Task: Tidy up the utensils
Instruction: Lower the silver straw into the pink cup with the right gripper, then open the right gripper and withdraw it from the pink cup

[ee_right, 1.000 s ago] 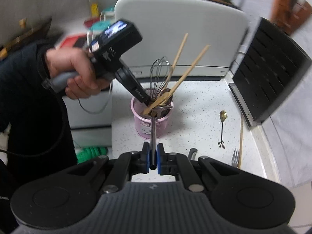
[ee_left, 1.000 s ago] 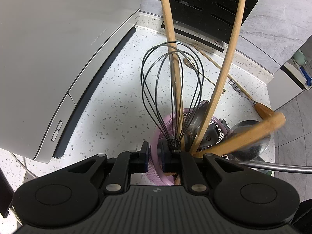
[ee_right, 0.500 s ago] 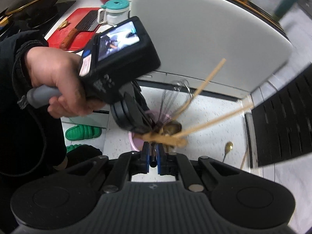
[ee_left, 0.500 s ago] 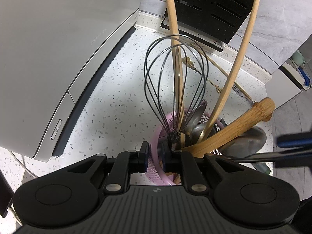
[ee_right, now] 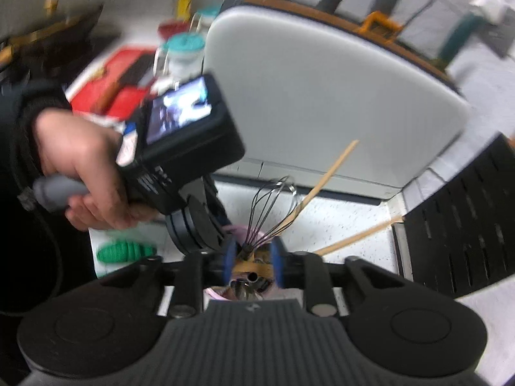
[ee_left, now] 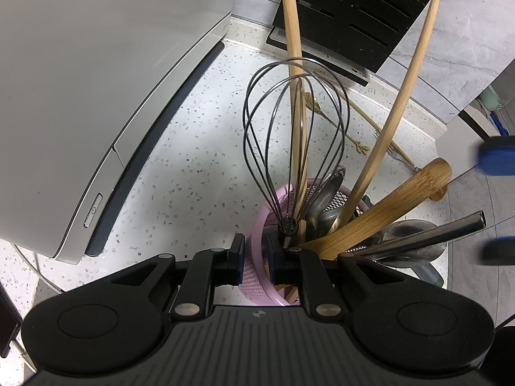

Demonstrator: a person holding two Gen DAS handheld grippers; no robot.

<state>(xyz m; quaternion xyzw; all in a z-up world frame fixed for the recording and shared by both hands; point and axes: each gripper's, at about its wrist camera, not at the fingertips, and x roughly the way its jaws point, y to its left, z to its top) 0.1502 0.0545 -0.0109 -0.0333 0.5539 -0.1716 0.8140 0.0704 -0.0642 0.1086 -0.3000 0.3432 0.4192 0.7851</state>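
A pink mesh utensil holder (ee_left: 257, 228) stands on the speckled counter. It holds a black wire whisk (ee_left: 294, 148), two long wooden sticks (ee_left: 391, 125), a bamboo handle (ee_left: 386, 212), metal spoons and a steel-handled utensil (ee_left: 418, 234). My left gripper (ee_left: 256, 257) is shut on the holder's rim. My right gripper (ee_right: 252, 262) is open right above the holder, the steel handle's end (ee_right: 252, 277) lying loose between its fingers. Its blue pads (ee_left: 495, 160) show at the right edge of the left wrist view.
A large grey appliance (ee_left: 96, 80) stands close on the left. A black slotted rack (ee_left: 363, 9) stands at the back. A gold spoon (ee_left: 313, 103), a fork (ee_left: 396, 154) and a thin stick lie on the counter behind the holder.
My right gripper carried the steel-handled utensil over to the holder, set it in and opened. The left gripper has kept its hold on the rim.
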